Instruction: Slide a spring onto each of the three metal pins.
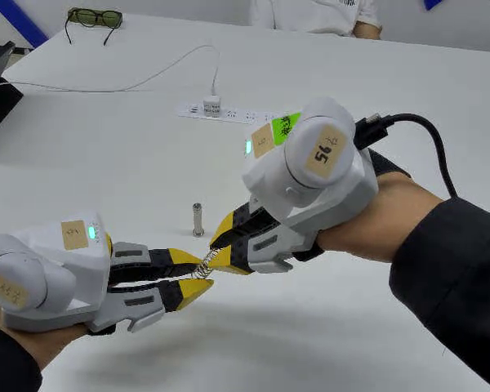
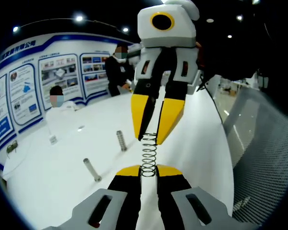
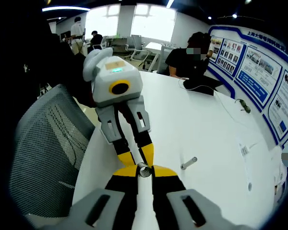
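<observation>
Spring, each end between closed jaws

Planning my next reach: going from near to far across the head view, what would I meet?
spring between the jaw tips → upright metal pin → power strip → glasses near the far edge

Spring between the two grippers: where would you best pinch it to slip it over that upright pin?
Pinch the spring across its coils close to one end, coming in from the side. It is a hollow coil, so a sideways grip probably leaves the other end's bore open for the upright pin. At this moment the left gripper and right gripper each clamp one end.
</observation>
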A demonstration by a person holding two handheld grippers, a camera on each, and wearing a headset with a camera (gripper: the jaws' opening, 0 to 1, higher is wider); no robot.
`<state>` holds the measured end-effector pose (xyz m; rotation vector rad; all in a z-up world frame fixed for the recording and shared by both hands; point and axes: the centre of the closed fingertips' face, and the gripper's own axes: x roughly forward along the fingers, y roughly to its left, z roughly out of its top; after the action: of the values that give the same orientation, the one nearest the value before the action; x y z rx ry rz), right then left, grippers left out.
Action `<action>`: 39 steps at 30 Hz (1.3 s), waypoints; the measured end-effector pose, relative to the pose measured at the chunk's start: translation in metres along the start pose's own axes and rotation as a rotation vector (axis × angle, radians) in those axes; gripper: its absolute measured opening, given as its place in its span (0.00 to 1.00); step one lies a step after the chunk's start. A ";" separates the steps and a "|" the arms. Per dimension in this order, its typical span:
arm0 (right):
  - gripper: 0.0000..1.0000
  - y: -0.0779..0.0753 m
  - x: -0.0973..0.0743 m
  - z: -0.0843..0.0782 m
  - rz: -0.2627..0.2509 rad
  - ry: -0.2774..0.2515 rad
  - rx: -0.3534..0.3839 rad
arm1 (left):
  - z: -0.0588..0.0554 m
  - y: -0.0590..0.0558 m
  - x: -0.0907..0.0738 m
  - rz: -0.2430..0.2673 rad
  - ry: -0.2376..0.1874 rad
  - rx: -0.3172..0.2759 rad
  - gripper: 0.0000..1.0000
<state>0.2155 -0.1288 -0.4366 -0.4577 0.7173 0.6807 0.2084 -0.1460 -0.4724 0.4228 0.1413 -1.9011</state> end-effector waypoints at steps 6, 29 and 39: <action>0.11 0.001 0.001 0.009 -0.006 -0.023 -0.006 | 0.002 -0.001 0.000 -0.002 -0.011 -0.005 0.11; 0.13 0.001 0.007 0.007 -0.007 -0.038 0.033 | 0.006 -0.003 0.001 -0.006 -0.036 -0.048 0.10; 0.12 -0.001 0.007 0.011 -0.006 -0.064 0.055 | 0.008 -0.001 0.000 -0.003 -0.042 -0.050 0.11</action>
<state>0.2243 -0.1202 -0.4342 -0.3864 0.6725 0.6656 0.2052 -0.1482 -0.4652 0.3487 0.1620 -1.9042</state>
